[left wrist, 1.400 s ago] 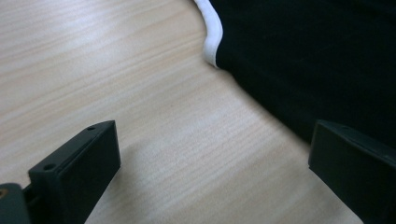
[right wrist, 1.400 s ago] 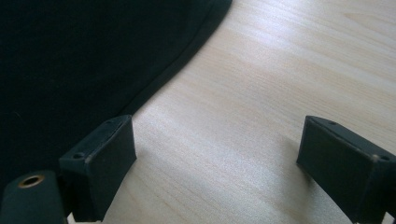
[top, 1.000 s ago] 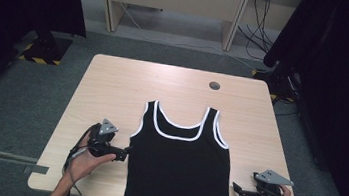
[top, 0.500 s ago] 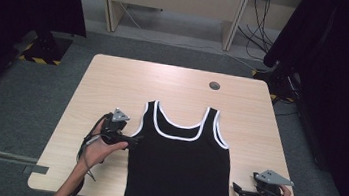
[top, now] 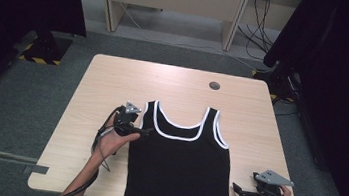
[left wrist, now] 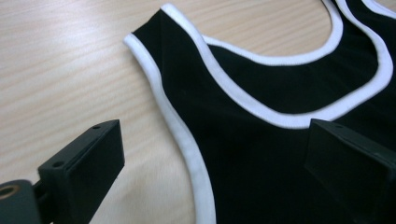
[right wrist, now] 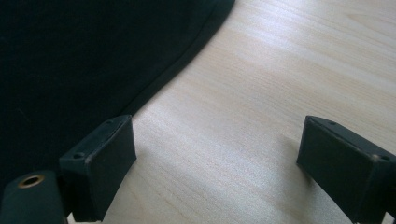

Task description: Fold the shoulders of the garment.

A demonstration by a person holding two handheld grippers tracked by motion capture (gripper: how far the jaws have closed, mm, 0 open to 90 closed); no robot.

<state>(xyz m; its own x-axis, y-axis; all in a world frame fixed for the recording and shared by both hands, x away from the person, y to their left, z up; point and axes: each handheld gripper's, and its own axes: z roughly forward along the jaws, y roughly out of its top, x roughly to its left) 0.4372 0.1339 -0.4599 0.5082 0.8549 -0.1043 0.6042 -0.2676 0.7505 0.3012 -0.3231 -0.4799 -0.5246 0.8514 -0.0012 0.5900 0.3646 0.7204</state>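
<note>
Now my left gripper (left wrist: 212,172) has moved up to the black tank top (top: 182,164) lying flat on the table (top: 98,88), jaws spread astride its armhole trim; my right gripper (top: 246,195) waits spread beside the hem.

A black tank top (top: 179,164) with white trim is laid flat on the table (top: 113,85). The left gripper (top: 145,133) is held at its nine o'clock edge; the right gripper (top: 235,188) is held at four o'clock.
</note>
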